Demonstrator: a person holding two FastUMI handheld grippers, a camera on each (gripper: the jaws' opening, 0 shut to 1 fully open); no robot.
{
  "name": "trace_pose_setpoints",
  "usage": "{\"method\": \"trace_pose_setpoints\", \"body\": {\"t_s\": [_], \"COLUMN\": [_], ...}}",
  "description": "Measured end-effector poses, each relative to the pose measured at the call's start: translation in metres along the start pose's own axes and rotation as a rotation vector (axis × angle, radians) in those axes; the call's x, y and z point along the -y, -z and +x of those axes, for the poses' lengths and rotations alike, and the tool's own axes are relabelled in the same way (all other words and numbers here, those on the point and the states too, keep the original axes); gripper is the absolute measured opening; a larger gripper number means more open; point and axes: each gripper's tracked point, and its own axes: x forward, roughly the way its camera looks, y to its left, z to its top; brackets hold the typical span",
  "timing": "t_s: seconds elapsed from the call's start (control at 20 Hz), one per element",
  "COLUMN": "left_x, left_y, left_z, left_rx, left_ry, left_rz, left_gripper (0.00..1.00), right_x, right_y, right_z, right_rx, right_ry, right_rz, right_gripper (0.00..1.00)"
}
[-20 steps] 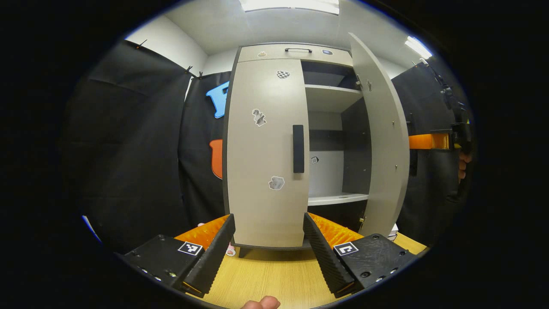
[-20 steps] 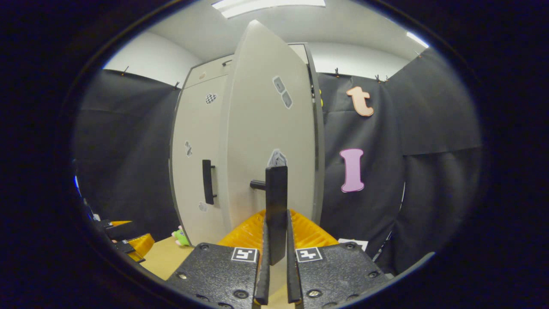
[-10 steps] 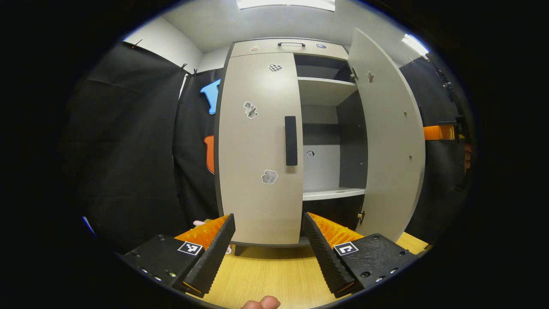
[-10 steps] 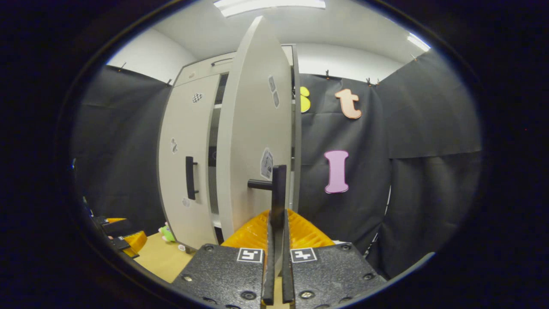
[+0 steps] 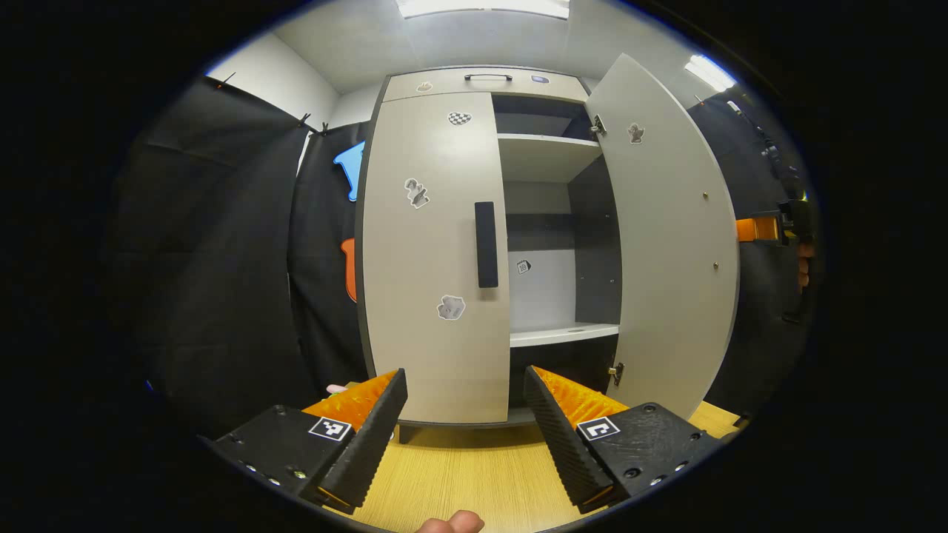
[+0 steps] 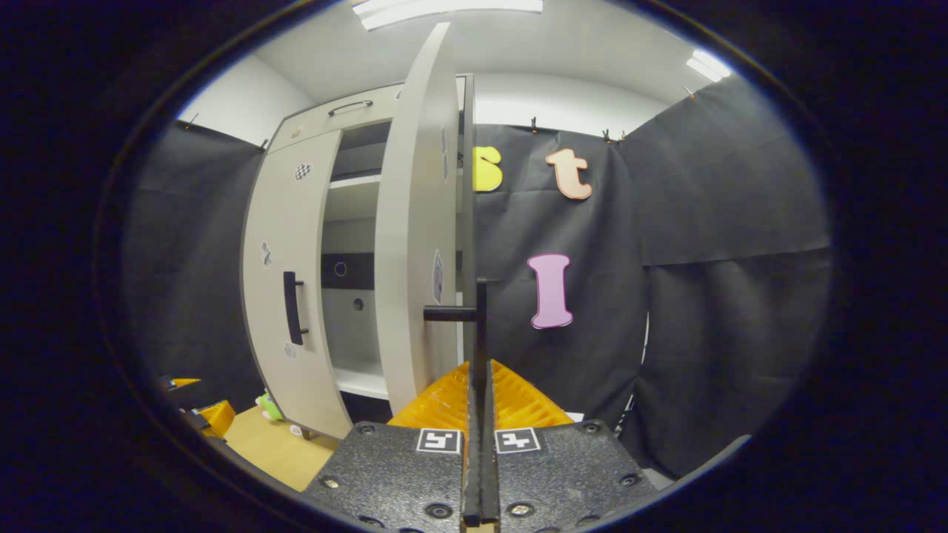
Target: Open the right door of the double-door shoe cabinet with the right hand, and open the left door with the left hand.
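Jaws of our right gripper (image 6: pixel 480 474) pinched on the right door's handle (image 6: pixel 480 326), a bar standing upright. Jaws of our left gripper (image 5: pixel 465 437) spread wide, holding nothing, above the wooden surface (image 5: pixel 474 474). Beyond: left door (image 5: pixel 433 252) closed, its handle (image 5: pixel 486 244) vertical. Right door (image 5: pixel 666 244) has swung wider than a second ago, exposing the shelves (image 5: pixel 552 334) of the shoe cabinet (image 5: pixel 481 83).

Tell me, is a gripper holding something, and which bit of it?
Yes. The right gripper is shut on the right door's handle, pinching the upright bar near its lower end. The left gripper is open, holding nothing.
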Motion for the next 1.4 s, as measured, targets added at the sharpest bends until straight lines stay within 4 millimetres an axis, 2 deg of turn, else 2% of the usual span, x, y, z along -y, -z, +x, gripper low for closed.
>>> {"method": "trace_pose_setpoints", "body": {"t_s": [0.05, 0.15, 0.25, 0.45, 0.5, 0.6, 0.65, 0.75, 0.8, 0.95, 1.0, 1.1, 1.3, 1.4], "left_x": [-0.001, -0.002, -0.006, -0.001, 0.002, 0.009, 0.009, 0.004, 0.003, 0.009, 0.01, 0.011, 0.019, 0.027], "left_y": [0.001, 0.0, 0.001, 0.001, -0.002, -0.006, -0.008, -0.011, -0.013, -0.032, -0.045, -0.075, -0.116, -0.125], "left_z": [-0.001, -0.002, -0.003, -0.004, -0.005, -0.006, -0.007, -0.007, -0.007, 0.0, 0.006, 0.029, 0.097, 0.132], "left_rx": [0.003, 0.011, 0.009, 0.001, 0.008, 0.02, 0.021, 0.026, 0.03, 0.061, 0.088, 0.142, 0.157, 0.147], "left_ry": [0.003, 0.005, 0.004, 0.028, 0.042, 0.073, 0.074, 0.068, 0.067, 0.101, 0.109, 0.128, 0.149, 0.168], "left_rz": [-0.007, -0.032, -0.048, -0.059, -0.078, -0.114, -0.12, -0.111, -0.108, -0.139, -0.149, -0.141, -0.092, -0.086], "left_gripper": [0.96, 0.96, 0.96, 0.96, 0.96, 0.96, 0.96, 0.96, 0.96, 0.95, 0.95, 0.95, 0.95, 0.95], "right_x": [0.0, -0.027, -0.05, -0.088, -0.092, -0.091, -0.088, -0.09, -0.092, -0.099, -0.103, -0.105, -0.1, -0.09], "right_y": [-0.001, 0.001, 0.02, 0.07, 0.073, 0.077, 0.079, 0.081, 0.081, 0.08, 0.078, 0.073, 0.076, 0.081], "right_z": [-0.014, -0.046, -0.066, -0.075, -0.074, -0.069, -0.068, -0.067, -0.066, -0.067, -0.068, -0.074, -0.089, -0.095], "right_rx": [0.008, 0.029, 0.019, -0.089, -0.093, -0.081, -0.073, -0.06, -0.05, -0.044, -0.036, -0.011, -0.004, -0.013], "right_ry": [0.018, -0.044, -0.087, -0.162, -0.168, -0.143, -0.122, -0.102, -0.103, -0.103, -0.113, -0.122, -0.119, -0.089], "right_rz": [-0.007, 0.004, 0.031, 0.072, 0.085, 0.078, 0.06, 0.039, 0.045, 0.051, 0.048, 0.032, 0.032, 0.044], "right_gripper": [0.04, 0.04, 0.04, 0.04, 0.05, 0.24, 0.48, 0.7, 0.78, 0.87, 0.86, 0.86, 0.87, 0.87]}}
